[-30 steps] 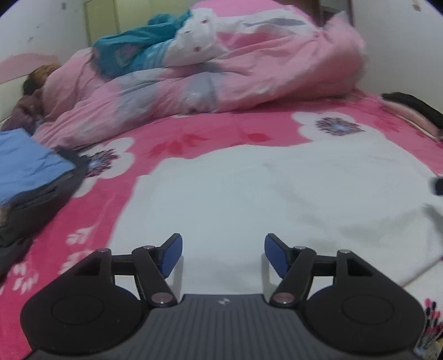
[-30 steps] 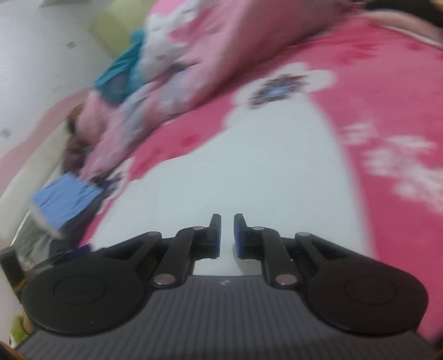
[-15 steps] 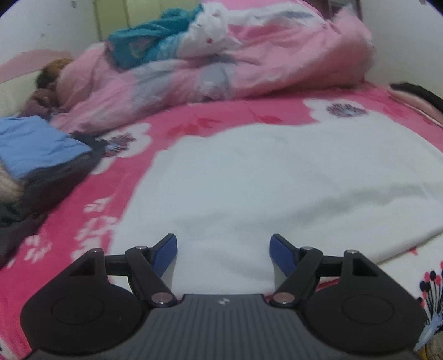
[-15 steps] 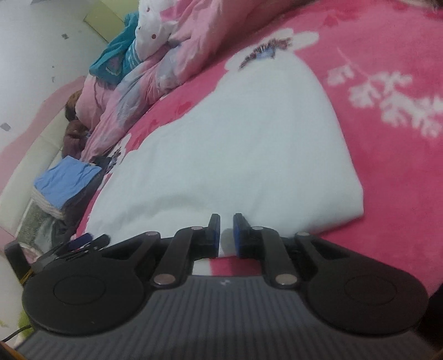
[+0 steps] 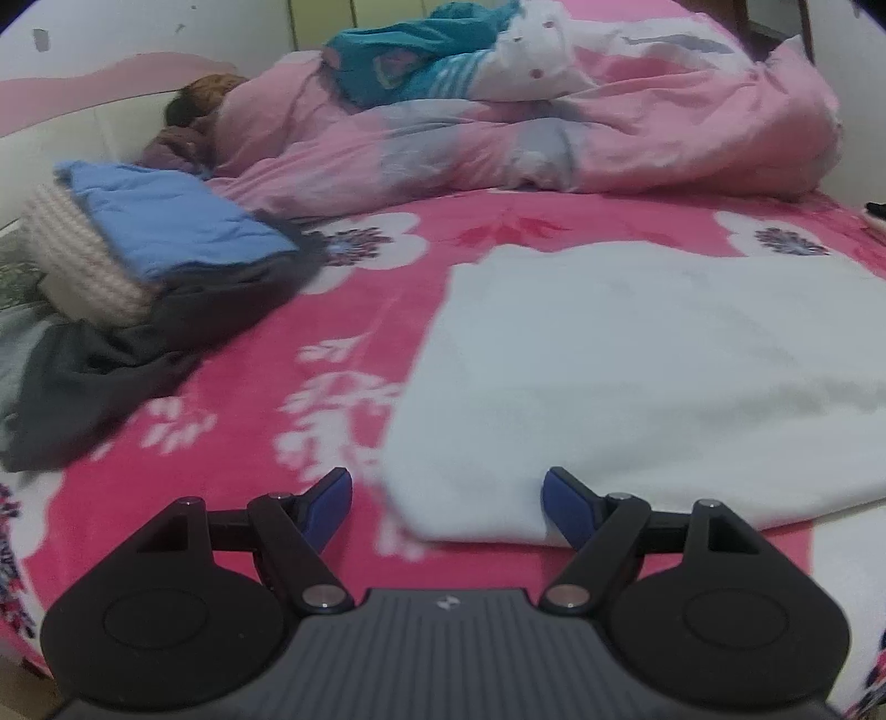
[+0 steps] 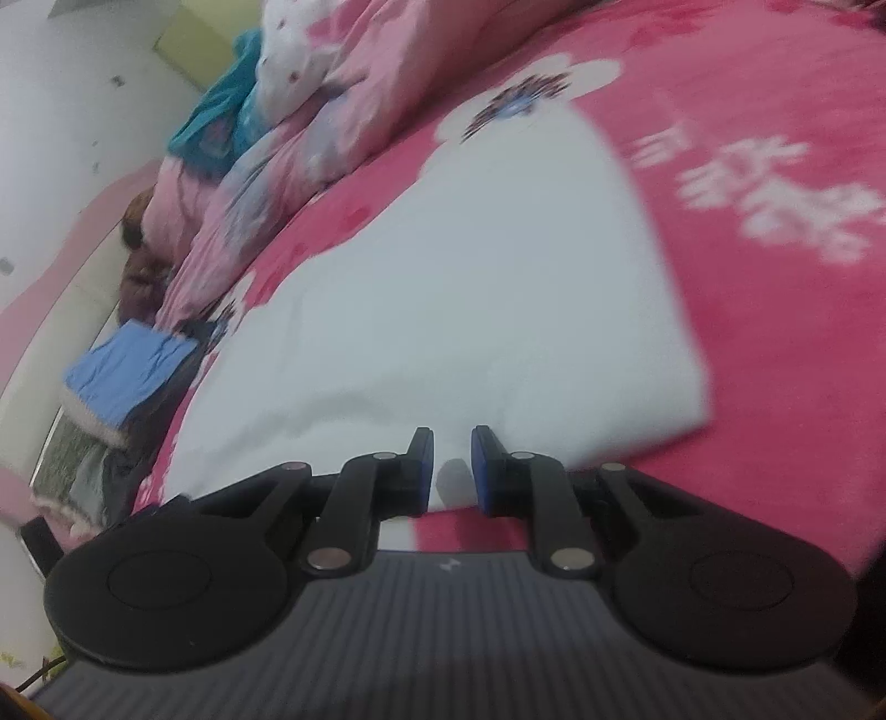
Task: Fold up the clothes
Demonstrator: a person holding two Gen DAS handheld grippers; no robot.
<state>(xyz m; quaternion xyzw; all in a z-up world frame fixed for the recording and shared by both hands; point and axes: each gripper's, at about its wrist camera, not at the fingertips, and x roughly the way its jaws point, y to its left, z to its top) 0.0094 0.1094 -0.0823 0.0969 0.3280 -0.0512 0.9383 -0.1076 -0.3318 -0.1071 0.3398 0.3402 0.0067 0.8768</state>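
Note:
A white garment (image 5: 637,360) lies folded flat on the pink floral blanket (image 5: 249,487). My left gripper (image 5: 447,498) is open just above the blanket. The garment's near left corner sits between its blue fingertips (image 5: 332,495). In the right wrist view the same white garment (image 6: 443,277) stretches away from me. My right gripper (image 6: 451,471) is at the garment's near edge. Its jaws stand almost together, with a strip of white cloth in the narrow gap.
A stack of folded clothes sits on the left: a blue piece (image 5: 166,221) on a cream knit (image 5: 72,260), with a dark garment (image 5: 111,376) under and in front of them. The stack (image 6: 127,371) also shows in the right wrist view. A pink duvet (image 5: 609,138) with teal cloth (image 5: 410,50) fills the back.
My left gripper has swung left, from over the garment's middle to its near left corner, and stayed open. My right gripper has settled at the near edge, and its gap is slightly wider.

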